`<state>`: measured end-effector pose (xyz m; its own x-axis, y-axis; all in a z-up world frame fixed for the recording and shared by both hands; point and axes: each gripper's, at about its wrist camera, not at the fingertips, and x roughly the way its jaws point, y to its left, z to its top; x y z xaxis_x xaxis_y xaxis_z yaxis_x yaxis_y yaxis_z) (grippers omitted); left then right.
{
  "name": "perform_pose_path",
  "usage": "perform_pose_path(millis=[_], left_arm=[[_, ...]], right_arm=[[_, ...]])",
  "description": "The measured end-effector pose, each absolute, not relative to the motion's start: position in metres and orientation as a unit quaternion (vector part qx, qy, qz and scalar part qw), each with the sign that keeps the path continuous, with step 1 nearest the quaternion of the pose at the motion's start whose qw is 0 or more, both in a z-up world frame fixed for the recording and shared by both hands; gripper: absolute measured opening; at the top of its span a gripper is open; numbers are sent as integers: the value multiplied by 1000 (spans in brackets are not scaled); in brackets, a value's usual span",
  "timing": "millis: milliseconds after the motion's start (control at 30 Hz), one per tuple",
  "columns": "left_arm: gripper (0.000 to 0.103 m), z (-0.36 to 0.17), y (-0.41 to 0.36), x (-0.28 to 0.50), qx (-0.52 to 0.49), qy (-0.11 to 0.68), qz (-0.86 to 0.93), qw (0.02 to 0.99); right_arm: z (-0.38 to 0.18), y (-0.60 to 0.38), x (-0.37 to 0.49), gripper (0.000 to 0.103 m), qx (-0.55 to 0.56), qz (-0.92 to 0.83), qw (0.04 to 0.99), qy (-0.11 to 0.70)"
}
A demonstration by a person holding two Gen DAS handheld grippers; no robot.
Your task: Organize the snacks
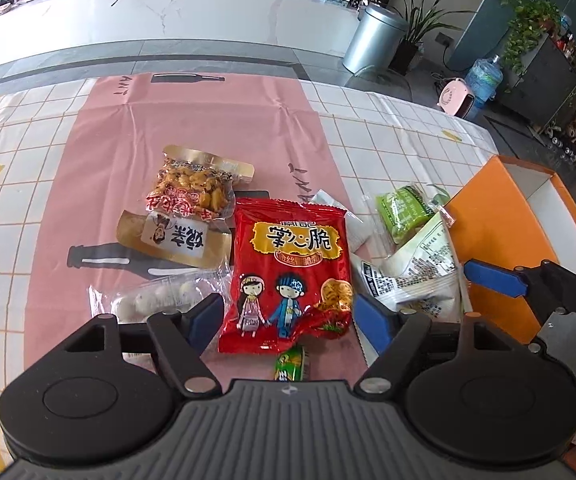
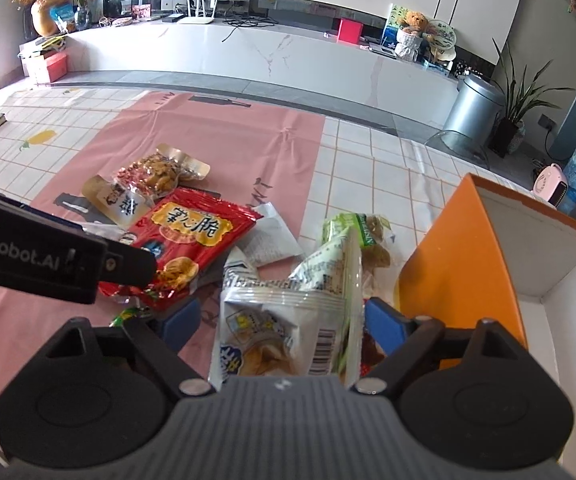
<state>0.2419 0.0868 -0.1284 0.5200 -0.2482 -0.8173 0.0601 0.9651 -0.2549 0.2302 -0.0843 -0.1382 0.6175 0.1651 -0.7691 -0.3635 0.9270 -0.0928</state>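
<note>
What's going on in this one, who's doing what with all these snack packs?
A person holds a gripper in each hand over a pile of snacks on the tablecloth. The left gripper stands open around the red snack packet, pads not pressing it. The right gripper is open around a white snack bag. The orange box beside the pile looks empty where visible; nothing is sorted yet.

- The left gripper (image 1: pixel 288 316) is tilted downward, jaws spread wide, nothing pinched.
- The right gripper (image 2: pixel 280 320) is angled downward beside it, jaws likewise parted.
</note>
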Motion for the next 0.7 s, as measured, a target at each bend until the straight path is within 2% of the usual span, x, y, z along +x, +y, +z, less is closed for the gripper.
perform_pose_path(millis=[67, 200, 267, 367, 700], left_arm=[[87, -132, 85, 248, -91, 485, -89, 865], [88, -140, 81, 256, -80, 492, -89, 862], [88, -143, 79, 259, -77, 496, -85, 861], [89, -145, 73, 263, -65, 497, -82, 861], [94, -151, 50, 277, -25, 514, -63, 855]], right_arm=[[-140, -85, 232, 77, -122, 143, 893, 408], [-142, -87, 232, 72, -123, 152, 893, 406], [-143, -88, 231, 60, -115, 158, 890, 412], [-143, -92, 232, 54, -100, 156, 890, 417], [-144, -100, 233, 50, -75, 158, 889, 424]])
